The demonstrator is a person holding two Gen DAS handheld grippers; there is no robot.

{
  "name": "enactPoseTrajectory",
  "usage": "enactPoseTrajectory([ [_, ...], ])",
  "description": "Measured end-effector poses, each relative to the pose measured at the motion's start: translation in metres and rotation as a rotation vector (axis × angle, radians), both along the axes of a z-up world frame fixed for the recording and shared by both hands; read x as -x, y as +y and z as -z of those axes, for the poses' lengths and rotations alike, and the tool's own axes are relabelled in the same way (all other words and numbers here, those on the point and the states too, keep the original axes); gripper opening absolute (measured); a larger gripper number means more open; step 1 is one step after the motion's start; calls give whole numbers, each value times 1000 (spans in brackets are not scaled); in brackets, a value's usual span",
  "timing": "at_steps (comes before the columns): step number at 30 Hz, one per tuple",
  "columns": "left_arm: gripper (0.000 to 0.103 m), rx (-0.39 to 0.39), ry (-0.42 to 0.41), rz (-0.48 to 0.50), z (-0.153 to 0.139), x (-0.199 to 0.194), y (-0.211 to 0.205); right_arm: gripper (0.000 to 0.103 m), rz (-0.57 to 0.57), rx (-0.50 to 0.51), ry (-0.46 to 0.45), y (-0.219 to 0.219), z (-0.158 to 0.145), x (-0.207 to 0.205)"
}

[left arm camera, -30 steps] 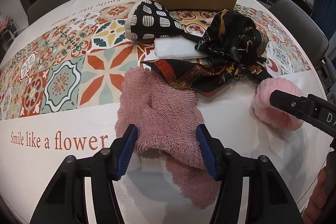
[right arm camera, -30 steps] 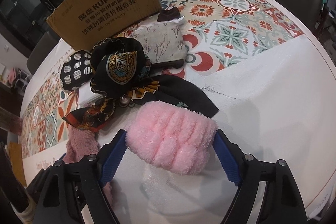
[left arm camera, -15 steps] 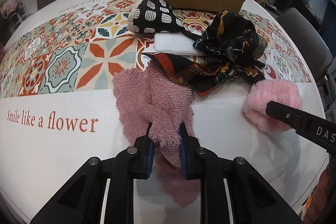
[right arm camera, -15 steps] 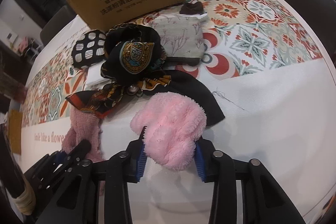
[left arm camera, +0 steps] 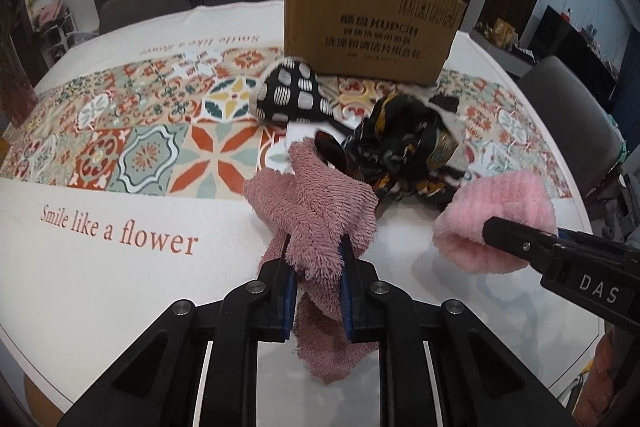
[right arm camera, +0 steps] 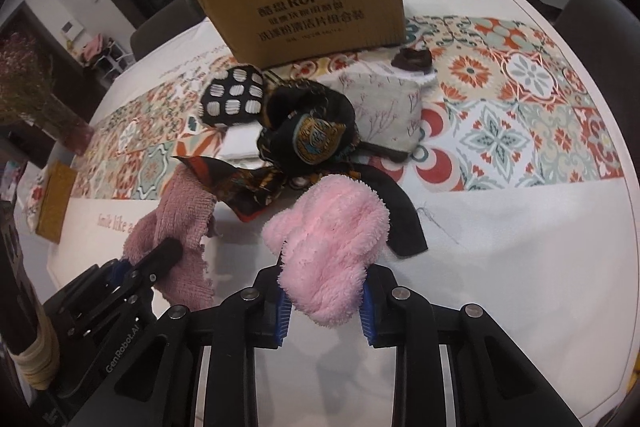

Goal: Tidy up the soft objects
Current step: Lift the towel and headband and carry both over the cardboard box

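**Both cloths gripped; box lies straight ahead, beyond the pile**

Left gripper [left arm camera: 316, 283]: jaws nearly closed, clamped on a dusty-pink towel [left arm camera: 320, 211]. The towel bunches up above the jaws and a ragged tail hangs below them; its far edge seems to rest against the dark scarf [left arm camera: 404, 147]. Mostly clear of the table [left arm camera: 100, 267], by the look of the shadow.

Right gripper [right arm camera: 322, 303]: jaws closing, squeezing a light-pink fluffy cloth [right arm camera: 332, 243] between them. Cloth stands up out of the jaws as a fat lump, lower end drooping past the pads.

Key relation: the cardboard box [left arm camera: 368, 39] stands at the far side of the table, directly forward of both grippers. Between jaws and box sits the rest of the pile: the scarf, a black-and-white spotted pouch [left arm camera: 290, 93], a folded white cloth [right arm camera: 240, 143], a pale floral pouch [right arm camera: 384, 111]. From the right wrist view the box [right arm camera: 308, 15] sits dead ahead and slightly left; from the left wrist view it is ahead and slightly right. Neither hand looks clearly nearer. Box opening not visible from here.

Judgement: if the box is the target, both loads must pass over the pile, high enough that the hanging tails do not drag the scarf. The towel's tail is the longer and the likelier to snag.
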State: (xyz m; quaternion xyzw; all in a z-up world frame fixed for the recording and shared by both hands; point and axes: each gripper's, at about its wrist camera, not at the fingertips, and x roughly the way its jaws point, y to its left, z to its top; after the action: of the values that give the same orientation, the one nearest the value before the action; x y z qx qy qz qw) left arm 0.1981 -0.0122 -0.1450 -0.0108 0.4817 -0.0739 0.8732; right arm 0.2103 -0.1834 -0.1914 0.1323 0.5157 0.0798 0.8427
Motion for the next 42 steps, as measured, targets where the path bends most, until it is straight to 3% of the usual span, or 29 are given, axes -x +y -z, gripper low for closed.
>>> enactPoseTrajectory([
  [20, 19, 39, -270, 16, -92, -11, -8, 29, -15, -7, -262, -7, -87, -14],
  [31, 19, 63, -398, 36, -123, -52, -10, 29, 22, 1, -417, -13, -122, -49],
  [42, 19, 87, -450, 60, -143, -99, -16, 29, 56, -2, -509, -24, -145, -88],
])
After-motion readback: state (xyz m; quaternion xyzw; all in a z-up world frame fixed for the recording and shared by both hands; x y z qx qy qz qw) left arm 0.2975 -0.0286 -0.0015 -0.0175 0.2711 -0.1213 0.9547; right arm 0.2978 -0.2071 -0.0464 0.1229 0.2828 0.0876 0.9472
